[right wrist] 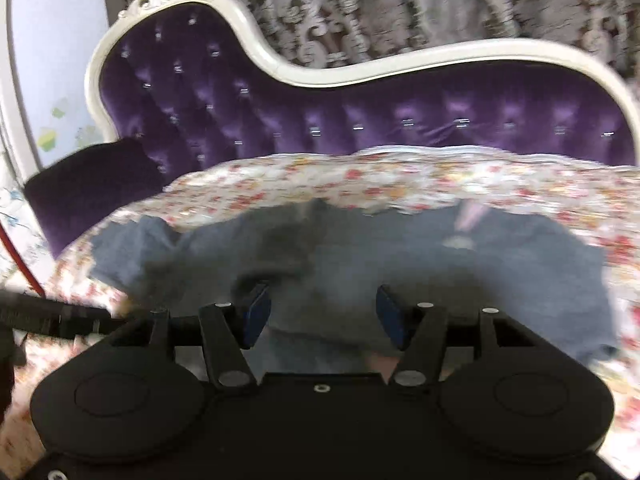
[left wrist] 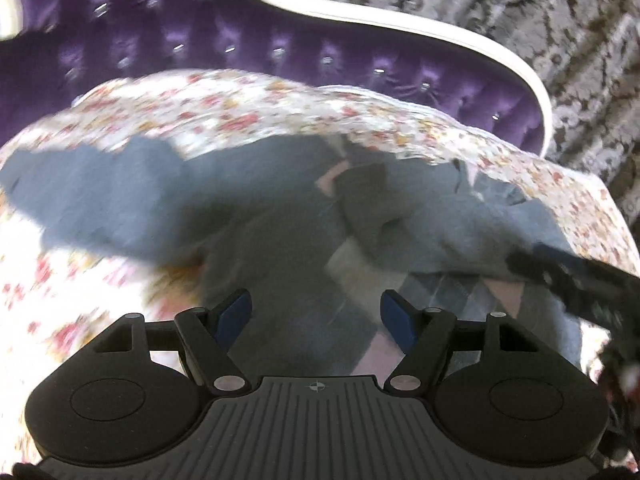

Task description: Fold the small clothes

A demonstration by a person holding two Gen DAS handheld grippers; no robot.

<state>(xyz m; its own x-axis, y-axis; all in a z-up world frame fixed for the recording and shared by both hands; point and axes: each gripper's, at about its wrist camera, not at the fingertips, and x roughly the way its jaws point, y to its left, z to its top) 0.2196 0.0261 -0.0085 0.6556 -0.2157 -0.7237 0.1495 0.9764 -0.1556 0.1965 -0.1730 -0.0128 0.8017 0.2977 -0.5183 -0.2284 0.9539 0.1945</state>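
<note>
A small grey-blue garment [left wrist: 120, 204] lies spread on a floral sheet [left wrist: 240, 96] over a sofa seat; one sleeve reaches far left, and a darker grey piece [left wrist: 372, 200] lies on its middle. It also shows in the right wrist view [right wrist: 460, 272], spread flat. My left gripper [left wrist: 316, 316] is open just above the garment's near part, holding nothing. My right gripper [right wrist: 320, 308] is open over the garment's near edge, empty. The right gripper's body [left wrist: 576, 280] enters the left wrist view at right. Both views are motion-blurred.
The purple tufted sofa back [right wrist: 360, 120] with a white curved frame [right wrist: 400, 60] rises behind the sheet. A dark purple cushion [right wrist: 92, 184] sits at the left end. Patterned curtains [right wrist: 400, 4] hang behind. The left tool [right wrist: 48, 316] shows at the left.
</note>
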